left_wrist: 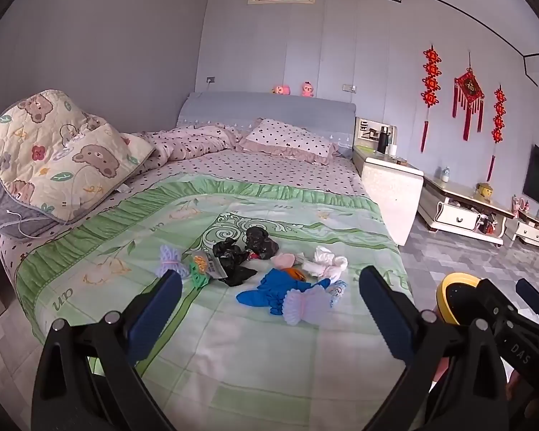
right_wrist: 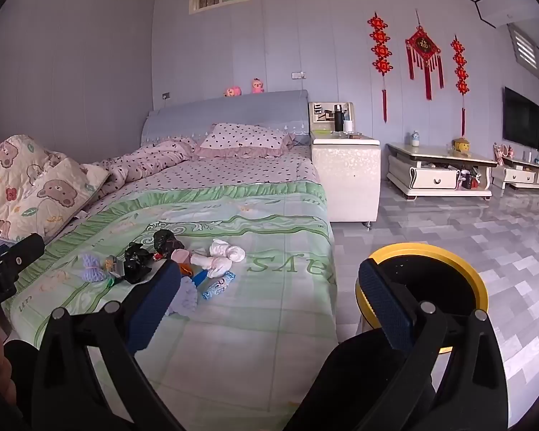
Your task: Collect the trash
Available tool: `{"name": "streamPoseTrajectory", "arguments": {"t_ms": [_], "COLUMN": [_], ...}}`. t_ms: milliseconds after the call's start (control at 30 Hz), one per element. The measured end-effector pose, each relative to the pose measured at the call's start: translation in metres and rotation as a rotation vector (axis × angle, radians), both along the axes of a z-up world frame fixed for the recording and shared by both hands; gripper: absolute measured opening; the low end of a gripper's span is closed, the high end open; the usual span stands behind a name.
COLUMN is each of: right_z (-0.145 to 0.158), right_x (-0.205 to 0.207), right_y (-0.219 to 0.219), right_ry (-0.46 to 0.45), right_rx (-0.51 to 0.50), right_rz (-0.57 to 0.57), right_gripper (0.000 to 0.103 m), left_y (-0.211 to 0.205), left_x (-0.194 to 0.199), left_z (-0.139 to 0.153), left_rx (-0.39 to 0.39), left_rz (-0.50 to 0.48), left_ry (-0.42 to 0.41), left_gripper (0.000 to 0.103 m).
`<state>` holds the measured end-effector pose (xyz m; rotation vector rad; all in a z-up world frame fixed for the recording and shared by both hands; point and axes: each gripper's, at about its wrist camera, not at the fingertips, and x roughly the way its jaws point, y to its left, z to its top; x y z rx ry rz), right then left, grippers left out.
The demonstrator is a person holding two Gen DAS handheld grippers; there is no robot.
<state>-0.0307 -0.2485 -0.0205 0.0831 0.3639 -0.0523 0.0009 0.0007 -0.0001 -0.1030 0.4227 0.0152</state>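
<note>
Trash [left_wrist: 269, 269] crumpled, multicoloured, scattered on bed [left_wrist: 305, 359]

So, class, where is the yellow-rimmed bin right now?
The yellow-rimmed bin stands on the tiled floor beside the bed's right edge, near its foot; the right wrist view shows it best.

Right gripper [right_wrist: 269, 283] held above the foot of the bed [right_wrist: 262, 323], jaws wide apart, nothing between them. Litter lies in a loose cluster on the green quilt [right_wrist: 269, 215]: black crumpled bags [right_wrist: 136, 258], white tissue wads [right_wrist: 226, 253], lilac foam netting [right_wrist: 91, 265], a blue wrapper [right_wrist: 217, 285]. Yellow-rimmed bin [right_wrist: 427, 255] stands on the tiled floor [right_wrist: 467, 222] just beside the bed. Left gripper [right_wrist: 10, 262] shows at the left edge.
</note>
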Motion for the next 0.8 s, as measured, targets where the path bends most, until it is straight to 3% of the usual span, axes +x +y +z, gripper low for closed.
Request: {"name": "streamPoseTrajectory", "arguments": {"t_ms": [800], "right_z": [-0.0041], "right_x": [0.0049], "right_y": [0.0037], "right_ry": [0.012], "right_rx": [-0.006], "right_rz": [0.008], "right_gripper": [0.095], "left_y": [0.0001], "left_x": [0.0005], "left_z": [0.0003], "left_rx": [0.011], "left_rz": [-0.004], "left_ry": [-0.004], "left_gripper": [0.096]}}
